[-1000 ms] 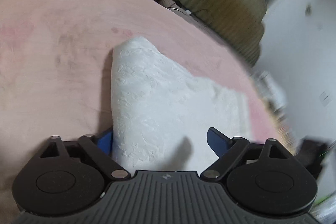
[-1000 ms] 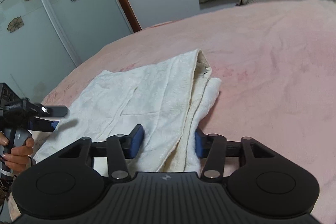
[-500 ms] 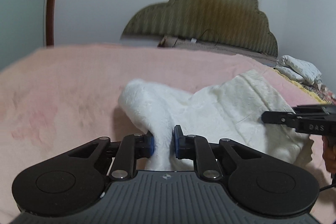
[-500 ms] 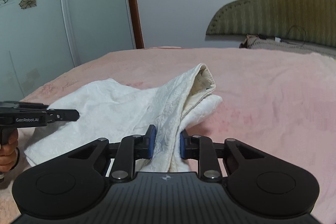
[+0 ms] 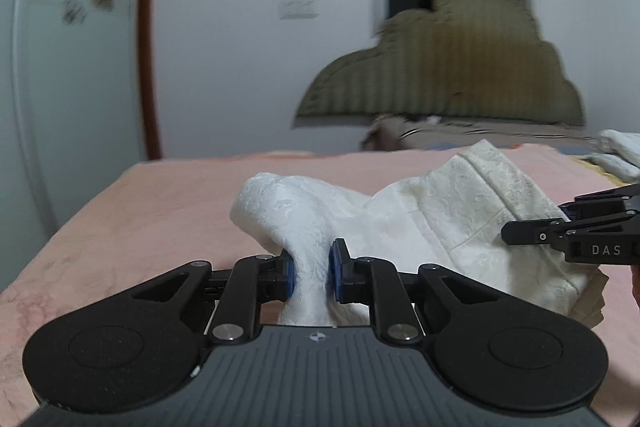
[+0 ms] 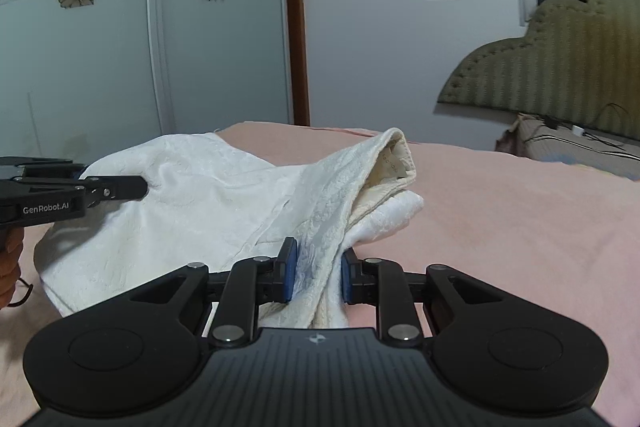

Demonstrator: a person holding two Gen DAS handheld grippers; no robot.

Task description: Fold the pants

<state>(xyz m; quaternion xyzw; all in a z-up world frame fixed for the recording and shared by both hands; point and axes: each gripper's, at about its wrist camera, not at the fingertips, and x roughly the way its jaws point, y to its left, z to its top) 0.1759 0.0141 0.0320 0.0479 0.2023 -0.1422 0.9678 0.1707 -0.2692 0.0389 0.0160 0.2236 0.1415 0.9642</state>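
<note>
Both grippers lifted since earlier — white pants [image 5: 420, 211] pinched between jaws of each, raised off pink bed [image 6: 520, 211].

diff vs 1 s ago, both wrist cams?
Both grippers went from open around the white pants to shut on them: left gripper pinches one bunched edge, right gripper the folded edge near the waistband. Both then lifted, pulling the gripped fabric up off the pink blanket; the views tipped up toward the headboard. The rest of the pants still lies on the blanket.
</note>
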